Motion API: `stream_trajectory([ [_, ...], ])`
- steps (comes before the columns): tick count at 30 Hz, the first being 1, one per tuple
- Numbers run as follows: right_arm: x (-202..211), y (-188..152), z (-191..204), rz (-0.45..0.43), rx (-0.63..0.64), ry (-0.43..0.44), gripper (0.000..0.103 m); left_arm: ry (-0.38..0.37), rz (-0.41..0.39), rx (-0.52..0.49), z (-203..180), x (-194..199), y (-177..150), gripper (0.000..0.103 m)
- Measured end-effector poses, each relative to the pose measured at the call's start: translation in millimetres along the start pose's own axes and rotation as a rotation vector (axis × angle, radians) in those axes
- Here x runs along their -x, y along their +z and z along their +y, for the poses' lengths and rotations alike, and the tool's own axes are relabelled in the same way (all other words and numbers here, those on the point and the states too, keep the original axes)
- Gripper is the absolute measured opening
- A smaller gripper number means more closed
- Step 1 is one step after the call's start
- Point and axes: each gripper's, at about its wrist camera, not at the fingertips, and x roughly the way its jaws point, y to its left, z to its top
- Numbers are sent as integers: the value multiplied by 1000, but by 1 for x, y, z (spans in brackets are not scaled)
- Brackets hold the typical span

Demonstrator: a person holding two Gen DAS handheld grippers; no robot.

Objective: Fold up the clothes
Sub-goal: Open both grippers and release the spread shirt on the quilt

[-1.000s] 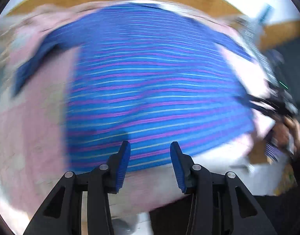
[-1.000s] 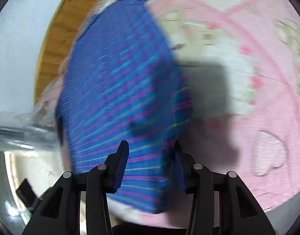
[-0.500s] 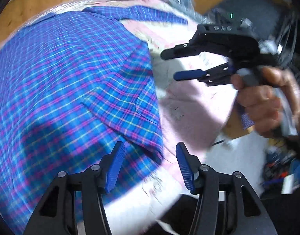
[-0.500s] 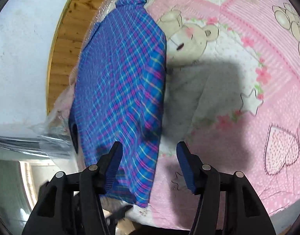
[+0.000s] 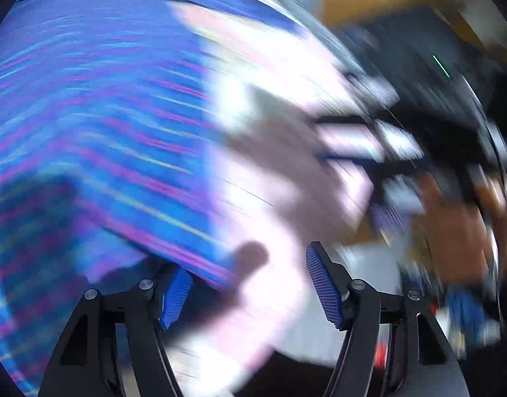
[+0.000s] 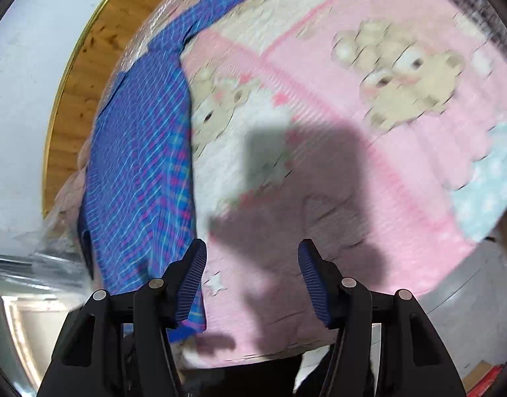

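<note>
A blue plaid shirt (image 5: 98,125) with pink and yellow lines lies spread on a pink quilt (image 5: 273,178); the left wrist view is heavily blurred. My left gripper (image 5: 250,287) is open over the shirt's right edge, its left fingertip partly under or behind the cloth. In the right wrist view the same shirt (image 6: 141,178) runs down the left side of the teddy-bear quilt (image 6: 369,132). My right gripper (image 6: 252,281) is open above bare quilt just right of the shirt's edge, holding nothing. The other gripper and a hand (image 5: 451,228) show blurred at right in the left view.
A wooden headboard or floor strip (image 6: 85,76) and a white wall (image 6: 22,99) lie beyond the shirt. Clear plastic wrap (image 6: 38,258) bunches at the quilt's left edge. Dark clutter (image 5: 435,82) stands past the bed's right side.
Both grippers have opened wider and let the shirt lie. The left view swung right and blurred. The right gripper shifted right, off the shirt onto bare quilt.
</note>
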Motion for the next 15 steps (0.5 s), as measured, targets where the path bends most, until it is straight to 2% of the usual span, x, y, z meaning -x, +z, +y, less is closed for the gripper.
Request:
stream_trajectory([
  [3, 18, 13, 16, -60, 43, 17, 58, -39, -22, -58, -18, 25, -2, 67],
  [5, 20, 20, 50, -79, 92, 78, 59, -46, -95, 4, -4, 59, -1, 67],
  [8, 10, 22, 120, -72, 258, 146, 59, -39, -221, 157, 43, 114, -1, 67],
  [11, -27, 8, 188, -24, 465, 143, 60, 56, -306, 314, 105, 159, -11, 67],
  [13, -63, -3, 212, 23, 564, 80, 60, 170, -338, 411, 152, 187, -25, 67],
  [15, -102, -14, 230, 78, 655, -1, 60, 316, -355, 522, 197, 211, -47, 67],
])
